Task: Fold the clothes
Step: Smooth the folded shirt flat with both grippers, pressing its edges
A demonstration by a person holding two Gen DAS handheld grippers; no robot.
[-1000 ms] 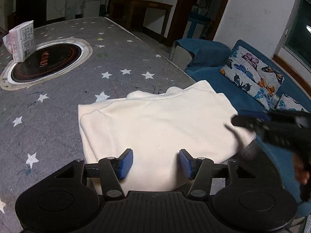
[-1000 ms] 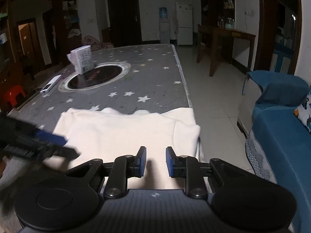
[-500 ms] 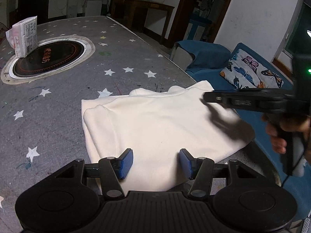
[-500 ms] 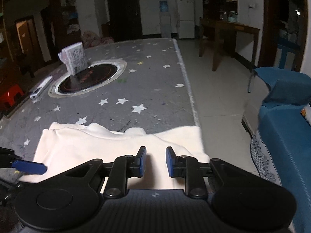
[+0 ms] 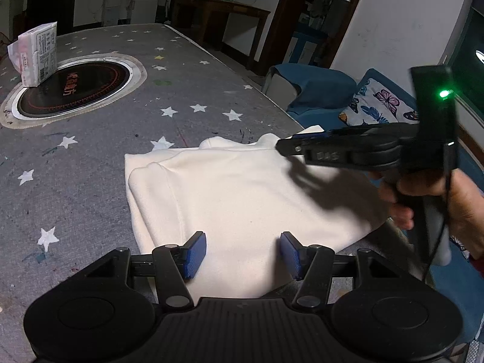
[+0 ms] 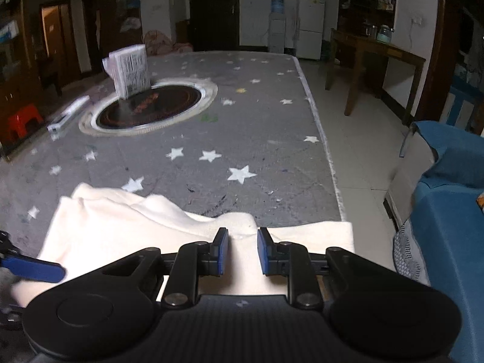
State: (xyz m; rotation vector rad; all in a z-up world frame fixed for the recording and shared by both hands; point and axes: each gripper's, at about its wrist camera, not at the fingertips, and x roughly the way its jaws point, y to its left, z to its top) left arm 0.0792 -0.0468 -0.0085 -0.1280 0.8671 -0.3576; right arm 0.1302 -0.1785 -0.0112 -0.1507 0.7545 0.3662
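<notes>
A cream folded garment lies on the grey star-print table near its right edge; it also shows in the right wrist view. My left gripper is open above the garment's near edge, nothing between its blue pads. My right gripper is open with a narrow gap, over the garment's far edge by the collar bumps. In the left wrist view the right gripper reaches in from the right above the garment's far right corner.
A round inset cooktop sits mid-table with a paper-wrapped pack on it. A white remote lies left of it. A blue sofa with butterfly cushions stands past the table's right edge.
My right gripper has moved forward across the garment toward its far collar edge. The left gripper has stayed open over the near edge. The garment has not moved.
</notes>
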